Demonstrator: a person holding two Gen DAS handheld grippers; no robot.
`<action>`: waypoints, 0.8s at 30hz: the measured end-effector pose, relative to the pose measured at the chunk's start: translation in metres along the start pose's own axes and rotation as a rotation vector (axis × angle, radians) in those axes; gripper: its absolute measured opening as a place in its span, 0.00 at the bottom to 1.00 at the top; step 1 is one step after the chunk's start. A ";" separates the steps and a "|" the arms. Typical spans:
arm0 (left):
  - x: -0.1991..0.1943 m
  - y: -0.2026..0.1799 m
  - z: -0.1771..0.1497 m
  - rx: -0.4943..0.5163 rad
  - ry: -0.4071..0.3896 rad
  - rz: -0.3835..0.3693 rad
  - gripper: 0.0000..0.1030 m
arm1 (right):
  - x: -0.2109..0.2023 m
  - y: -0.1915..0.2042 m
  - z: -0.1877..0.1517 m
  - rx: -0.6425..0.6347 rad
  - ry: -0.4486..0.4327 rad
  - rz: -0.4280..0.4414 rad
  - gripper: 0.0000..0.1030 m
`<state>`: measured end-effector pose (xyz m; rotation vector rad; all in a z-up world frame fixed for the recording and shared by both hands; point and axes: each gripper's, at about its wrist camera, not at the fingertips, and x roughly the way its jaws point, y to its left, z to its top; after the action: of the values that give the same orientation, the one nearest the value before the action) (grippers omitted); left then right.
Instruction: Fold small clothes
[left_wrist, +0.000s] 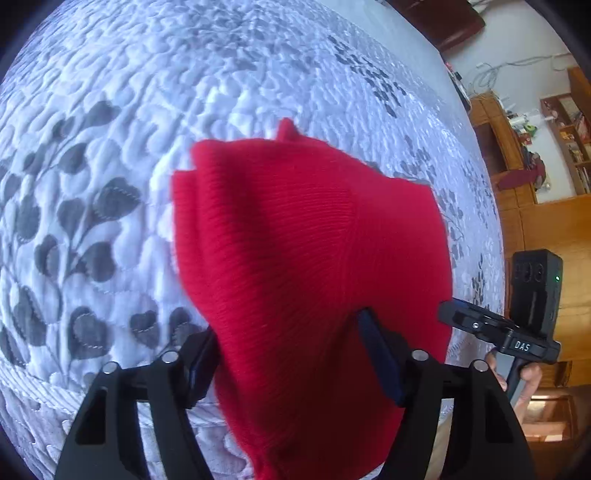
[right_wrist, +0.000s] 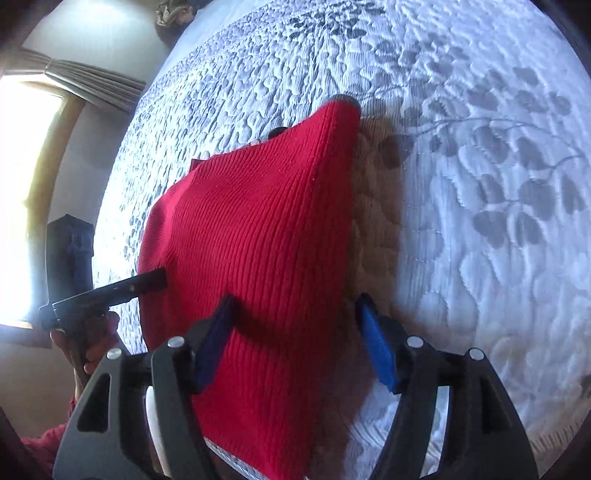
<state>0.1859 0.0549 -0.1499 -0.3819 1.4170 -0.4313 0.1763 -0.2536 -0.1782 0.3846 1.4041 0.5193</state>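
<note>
We see strong daylight pouring from a window (right_wrist: 26, 192) at the left of the right wrist view, blown out to pure white and washing the nearby wall in glare, while the red knit garment (right_wrist: 258, 236) throws a soft brownish shadow onto the quilted bedspread (right_wrist: 480, 258) beside it. In the left wrist view the light is even and bright, the garment (left_wrist: 310, 258) slightly smeared by motion along its left edge. Both pictures bulge with fisheye curvature, dark vignette at the corners, and the near gripper frames are soft.
</note>
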 end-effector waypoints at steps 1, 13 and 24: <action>0.001 -0.003 0.000 0.012 -0.004 0.020 0.64 | 0.002 0.001 0.000 -0.011 0.003 0.005 0.66; 0.001 -0.022 -0.006 0.071 -0.060 0.100 0.42 | 0.007 0.004 -0.004 -0.031 -0.021 0.001 0.44; -0.016 -0.045 -0.020 0.115 -0.115 0.149 0.33 | -0.016 0.012 -0.012 -0.044 -0.036 -0.013 0.37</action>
<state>0.1612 0.0243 -0.1157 -0.2038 1.2924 -0.3618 0.1620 -0.2536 -0.1600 0.3479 1.3576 0.5290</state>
